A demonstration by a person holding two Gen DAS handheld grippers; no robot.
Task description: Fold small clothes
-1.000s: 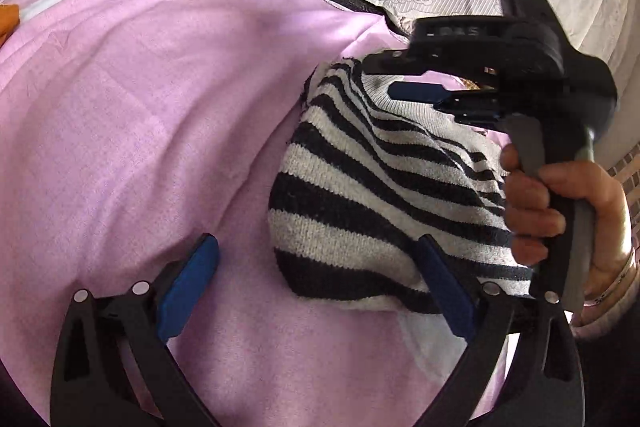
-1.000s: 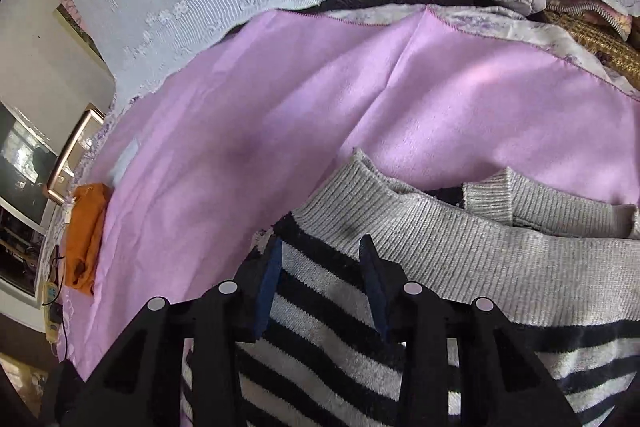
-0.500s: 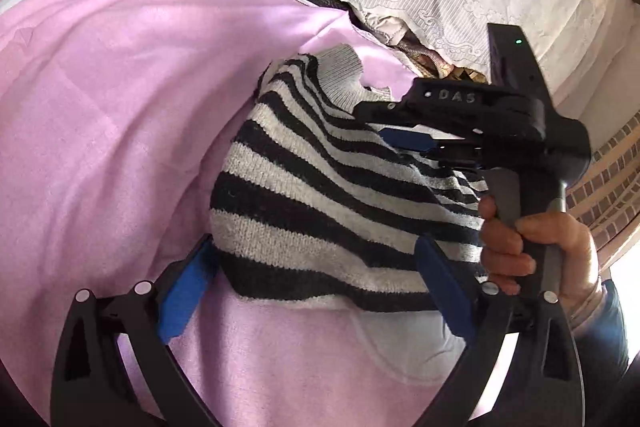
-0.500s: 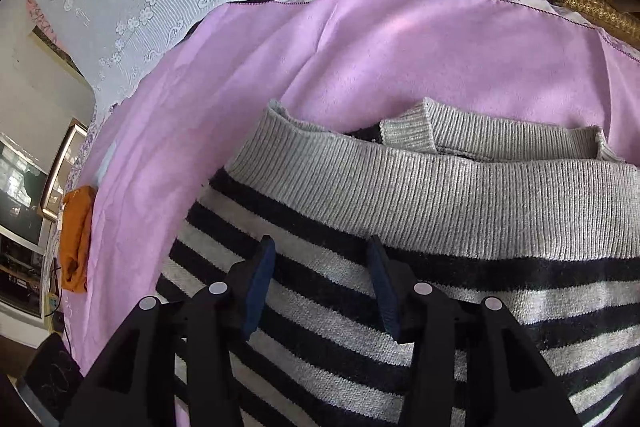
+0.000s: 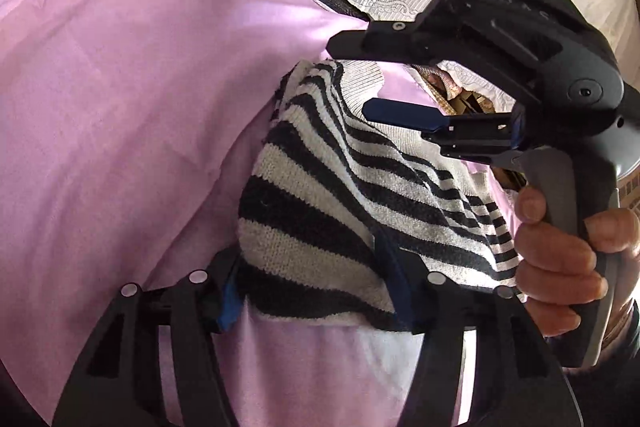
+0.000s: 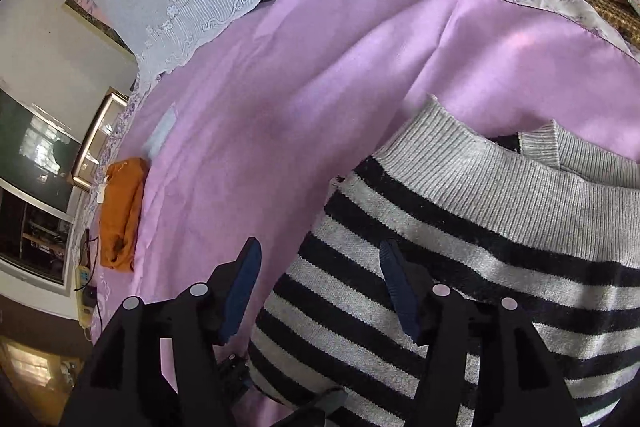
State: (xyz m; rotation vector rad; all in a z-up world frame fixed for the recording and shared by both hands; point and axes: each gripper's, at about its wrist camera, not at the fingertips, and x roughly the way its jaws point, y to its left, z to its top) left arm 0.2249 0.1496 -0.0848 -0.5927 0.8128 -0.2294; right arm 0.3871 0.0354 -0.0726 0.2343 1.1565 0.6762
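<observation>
Left gripper (image 5: 312, 287) closing around the near hem of one black-and-grey striped knit sweater (image 5: 340, 203) lying on the pink bedsheet (image 5: 120, 107). Right gripper (image 6: 320, 291) opening, jaws released above it. One folded orange cloth (image 6: 120, 211) farther off.

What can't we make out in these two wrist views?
- Striped sweater: sleeves and overall shape, cut off by the right wrist view's lower edge.
- Left gripper, closing: pad contact hidden under the knit, left wrist view.
- Orange cloth: type unclear, small and bunched at the right view's edge.
</observation>
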